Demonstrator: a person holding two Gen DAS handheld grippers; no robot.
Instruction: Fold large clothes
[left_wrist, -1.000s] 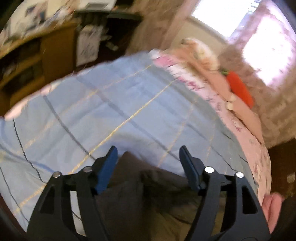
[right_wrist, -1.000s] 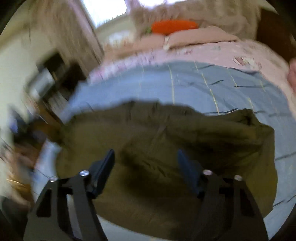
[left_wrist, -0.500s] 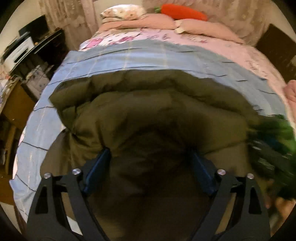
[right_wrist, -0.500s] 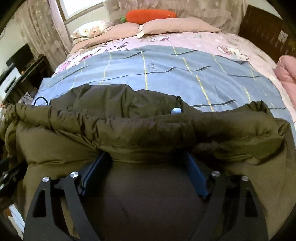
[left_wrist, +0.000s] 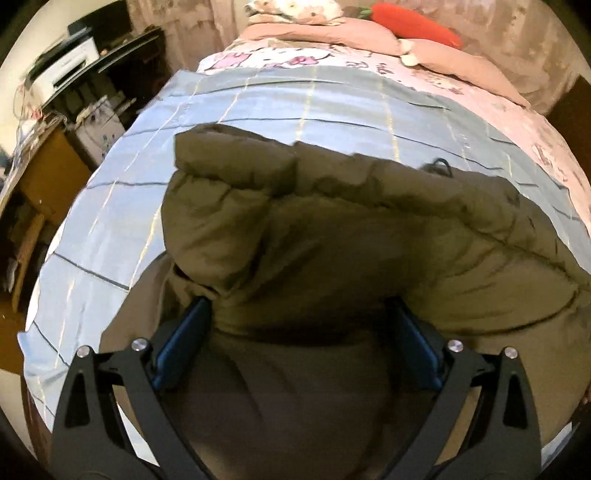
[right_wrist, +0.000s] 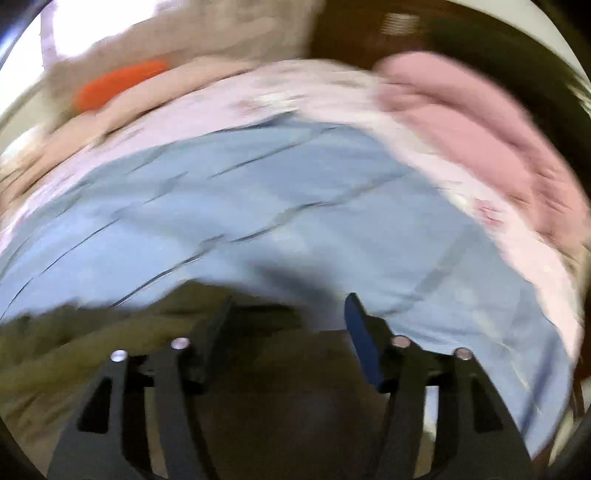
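Observation:
A puffy olive-green jacket (left_wrist: 332, 229) lies on a bed's blue checked sheet (left_wrist: 295, 107). Its near side is folded into a thick roll. My left gripper (left_wrist: 298, 306) points steeply down at that roll. Its jaws are very wide and still opening, and the roll bulges between the blue pads (left_wrist: 184, 343) and hides their tips. The right wrist view is blurred by motion. There my right gripper (right_wrist: 289, 302) hangs over the jacket's (right_wrist: 74, 350) edge where it meets the sheet (right_wrist: 258, 192). Its jaws are closing but still apart, and I see no pad pressing on the cloth.
Pink pillows and an orange carrot-shaped cushion (left_wrist: 413, 22) lie at the head of the bed. A pink folded garment (right_wrist: 480, 129) sits on the bed's right side. A dark desk with a white printer (left_wrist: 66, 66) and a wooden cabinet stand left of the bed.
The left gripper has sunk closer to the jacket's roll and its jaws have widened. The right view has swung right, off the jacket towards bare sheet, and its jaws have narrowed.

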